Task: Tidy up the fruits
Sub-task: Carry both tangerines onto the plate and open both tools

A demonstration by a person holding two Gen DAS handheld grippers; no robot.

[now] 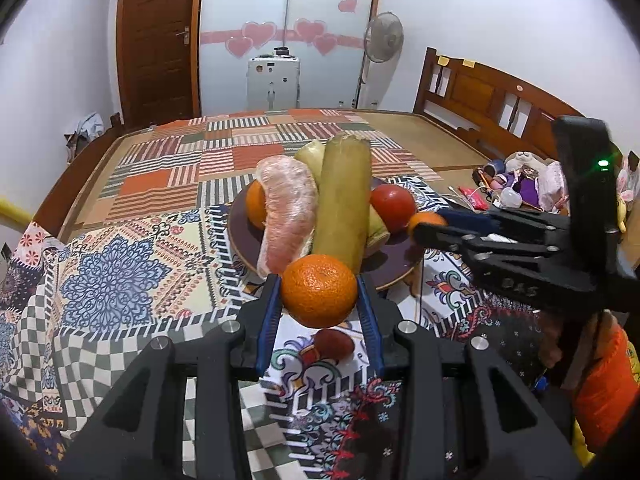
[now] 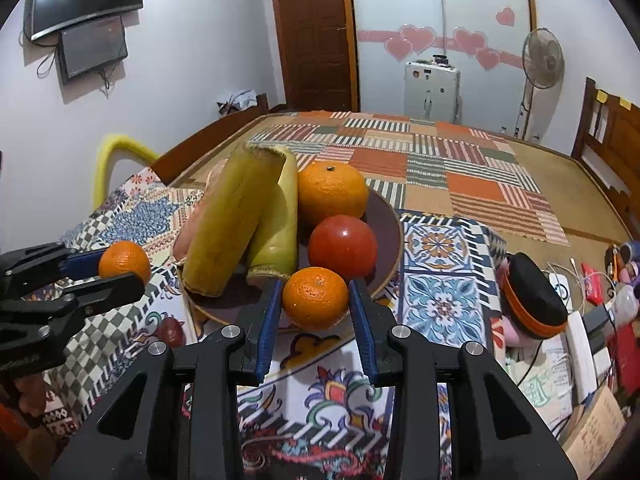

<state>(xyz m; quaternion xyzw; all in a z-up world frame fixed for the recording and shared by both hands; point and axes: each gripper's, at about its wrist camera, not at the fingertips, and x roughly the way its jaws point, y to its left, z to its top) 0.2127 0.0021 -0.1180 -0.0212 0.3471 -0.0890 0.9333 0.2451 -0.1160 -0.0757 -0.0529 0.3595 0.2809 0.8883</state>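
The left hand-held gripper pinches a bright, dimpled mandarin between its blue pads, held just before the near rim of the dark plate. The right hand-held gripper clamps a second mandarin at the plate's edge. Piled on the plate: a glossy red tomato, another orange, two yellow-green sugarcane pieces, a wrapped pomelo segment

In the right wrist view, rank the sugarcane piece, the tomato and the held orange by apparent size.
1. Sugarcane piece, clearly largest.
2. Tomato and held orange look alike; the orange sits nearer the camera, so unranked.
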